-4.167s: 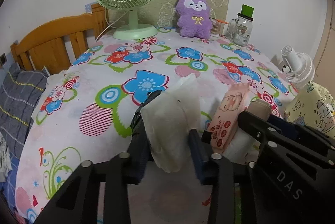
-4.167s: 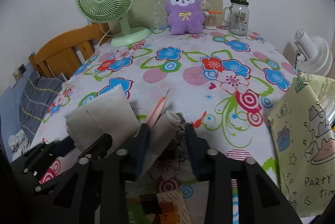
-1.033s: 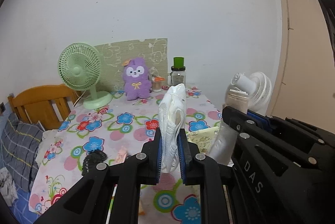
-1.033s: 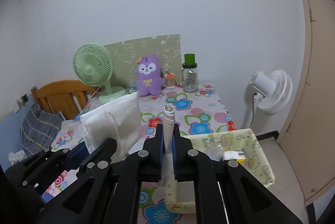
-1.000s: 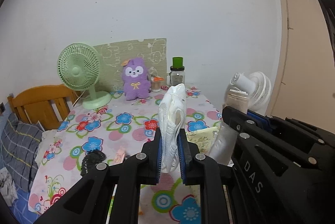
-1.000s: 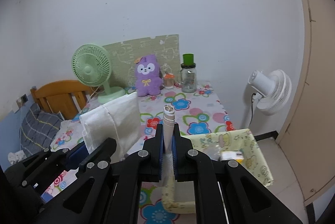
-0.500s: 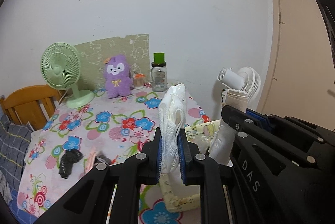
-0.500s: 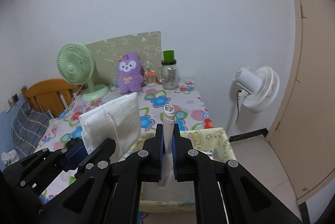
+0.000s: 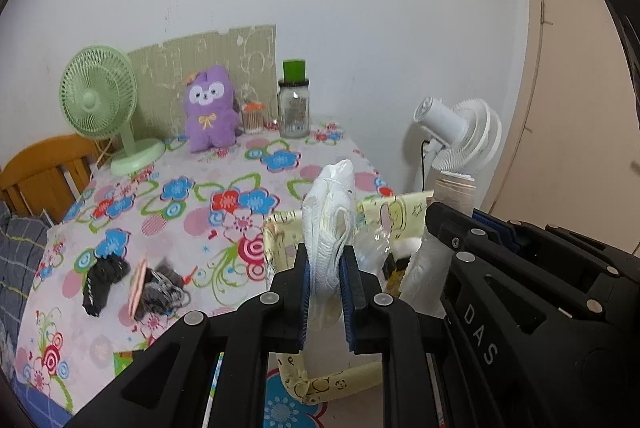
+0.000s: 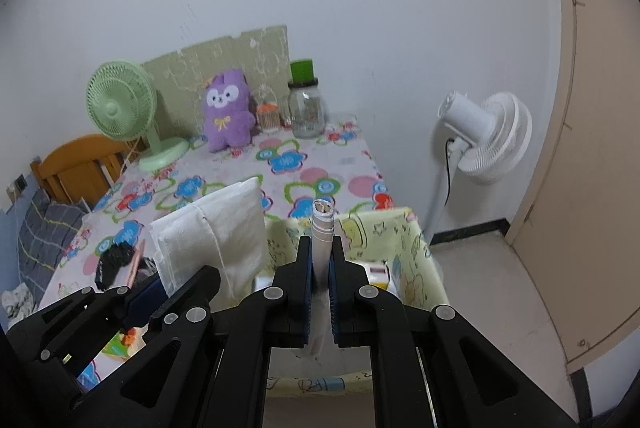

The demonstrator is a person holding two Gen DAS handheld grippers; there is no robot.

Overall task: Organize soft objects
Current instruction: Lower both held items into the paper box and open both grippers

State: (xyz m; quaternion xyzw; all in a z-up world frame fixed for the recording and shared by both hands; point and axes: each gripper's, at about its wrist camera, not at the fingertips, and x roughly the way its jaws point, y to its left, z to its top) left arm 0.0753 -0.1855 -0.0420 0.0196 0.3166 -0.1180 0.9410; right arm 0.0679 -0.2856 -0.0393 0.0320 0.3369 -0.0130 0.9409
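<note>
Both grippers now hang lower over the yellow fabric bin (image 10: pixel 416 248) beside the desk (image 9: pixel 192 195); left gripper (image 9: pixel 327 280) fingers clamp a white folded pad (image 9: pixel 330 211), right gripper (image 10: pixel 320 268) fingers clamp a rolled cloth (image 10: pixel 322 228).

Both wrist views look steeply down, sharing the floral table (image 9: pixel 192 211) and yellow bin (image 10: pixel 404 228).

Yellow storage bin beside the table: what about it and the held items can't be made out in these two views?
- Yellow bin interior: both views, mostly hidden by the grippers and held items; contents unclear.
- White folded pack lower end: left wrist view, covered by the left gripper.
- Rolled white item lower end: right wrist view, hidden by the right gripper.
- Dark items on the table: too small to identify.
</note>
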